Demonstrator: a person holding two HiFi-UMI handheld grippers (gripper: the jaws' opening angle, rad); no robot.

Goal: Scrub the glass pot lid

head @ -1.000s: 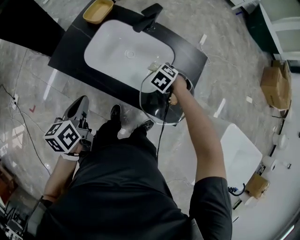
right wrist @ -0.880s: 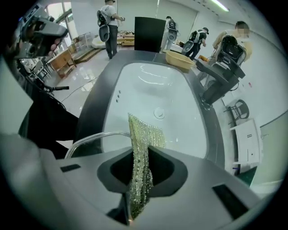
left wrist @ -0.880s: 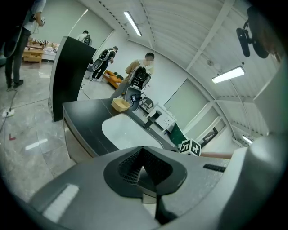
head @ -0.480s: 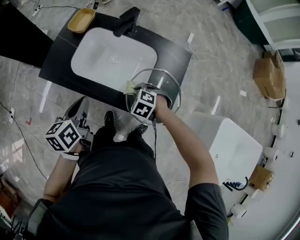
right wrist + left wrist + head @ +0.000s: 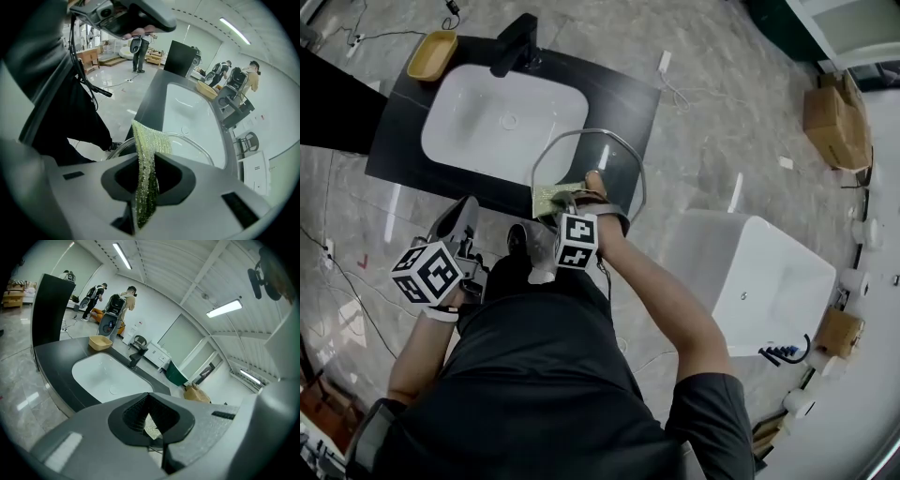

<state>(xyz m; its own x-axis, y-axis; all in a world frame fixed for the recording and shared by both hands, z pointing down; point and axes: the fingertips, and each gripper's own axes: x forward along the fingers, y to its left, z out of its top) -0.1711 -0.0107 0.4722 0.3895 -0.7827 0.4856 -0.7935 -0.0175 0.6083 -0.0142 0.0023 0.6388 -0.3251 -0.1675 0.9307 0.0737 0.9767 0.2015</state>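
The glass pot lid (image 5: pixel 602 161), clear with a metal rim, hangs tilted over the front edge of the dark counter (image 5: pixel 394 131). My right gripper (image 5: pixel 555 212) sits at its near rim, shut on a yellow-green scrub cloth (image 5: pixel 546 199) that lies against the glass. A finger of the right hand rests on the lid; what holds the lid up is hidden. In the right gripper view the cloth (image 5: pixel 146 154) stands pinched in the right gripper (image 5: pixel 147 180), with the lid rim (image 5: pixel 199 143) behind it. My left gripper (image 5: pixel 464 208) hangs low at the left, away from the lid, shut and empty (image 5: pixel 150 418).
A white sink (image 5: pixel 502 122) is set in the counter, with a black faucet (image 5: pixel 514 45) and a yellow dish (image 5: pixel 431 54) behind it. A white box (image 5: pixel 759 281) stands on the floor at right, a cardboard box (image 5: pixel 834 112) farther off. People stand in the background.
The right gripper, with the cloth and the lid, has moved left and toward me, from the sink's right end to the counter's front edge. The left gripper has stayed put.
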